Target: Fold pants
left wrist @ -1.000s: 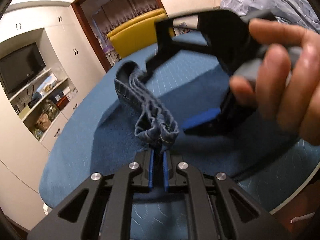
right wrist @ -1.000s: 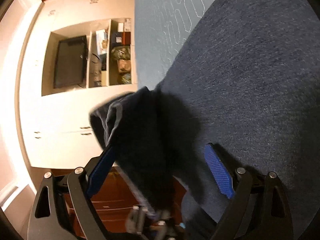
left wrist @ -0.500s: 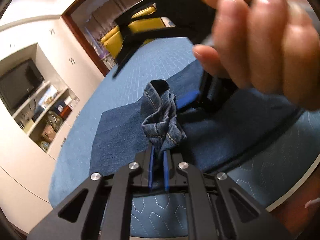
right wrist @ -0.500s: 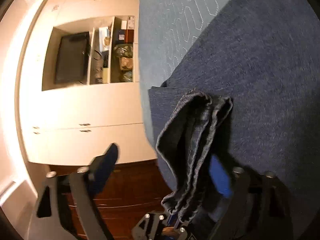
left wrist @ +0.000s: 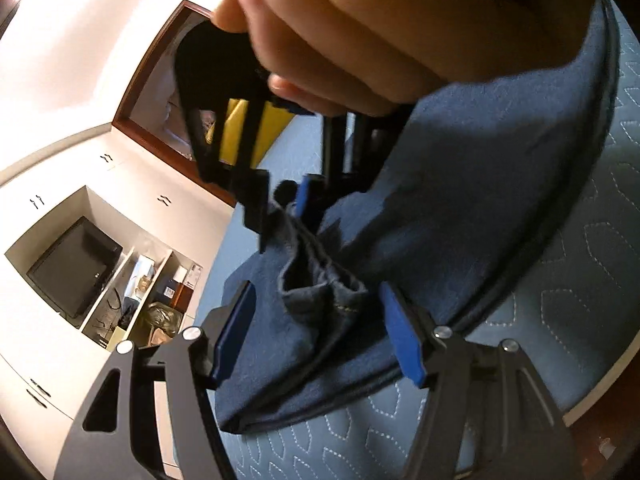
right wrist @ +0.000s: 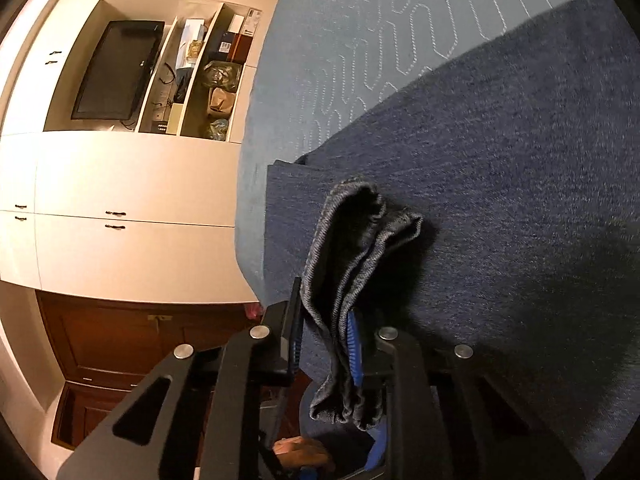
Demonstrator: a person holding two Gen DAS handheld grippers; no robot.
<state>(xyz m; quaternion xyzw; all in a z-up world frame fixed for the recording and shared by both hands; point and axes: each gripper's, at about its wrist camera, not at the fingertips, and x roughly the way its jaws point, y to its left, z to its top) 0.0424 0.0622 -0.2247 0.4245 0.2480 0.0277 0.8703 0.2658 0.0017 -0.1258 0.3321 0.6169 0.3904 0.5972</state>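
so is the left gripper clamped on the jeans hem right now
No, the left gripper stands open, its blue pads clear of the bunched hem.

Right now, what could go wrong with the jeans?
1. The left gripper has just been opening, its fingers no longer pressing the bunched jeans hem. Only the right gripper, which has just been closing, pinches it, so the bunch may sag or slip out.
2. The jeans lie close to the mattress edge, so a tug might drag them off.
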